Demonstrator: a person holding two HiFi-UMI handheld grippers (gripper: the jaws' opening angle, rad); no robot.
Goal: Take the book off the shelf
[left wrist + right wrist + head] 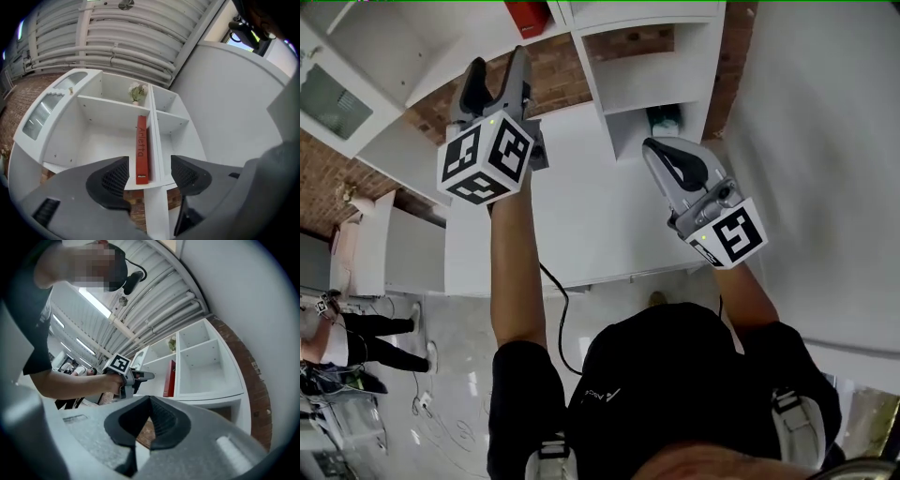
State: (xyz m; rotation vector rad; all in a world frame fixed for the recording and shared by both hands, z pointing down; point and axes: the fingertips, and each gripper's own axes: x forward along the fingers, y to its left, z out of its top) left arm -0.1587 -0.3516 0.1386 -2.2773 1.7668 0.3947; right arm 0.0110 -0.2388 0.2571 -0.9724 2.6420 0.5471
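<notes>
Right gripper: the grey right gripper [656, 150] with its black-and-white marker cube is held nearest the body, in front of the tall white shelf unit [112, 104] and toward its right side. Its jaws are pressed together with nothing in them.
Left gripper: the grey left gripper [497, 73] is raised higher and points straight at the shelf unit. Its jaws stand wide apart, short of the front edge and touching nothing.
Cable: a thin black cable [560, 302] hangs beside the left forearm.
Book: the slim red book [142, 148] stands upright, spine outward, at the right end of the shelf unit's wide compartment. It shows in the gap between the left jaws, clear of both.
Divider: the white upright panel [155, 140] stands just right of the book, close against its cover.
Above: a small pale-green sprig [136, 93] sits in the compartment over the book.
Right column: a dark teal thing [664, 120], too small to identify, sits in a narrow compartment.
Behind: a red-brown brick wall [14, 101] lies behind and left of the shelf unit, and a plain white wall [234, 103] lies to its right.
</notes>
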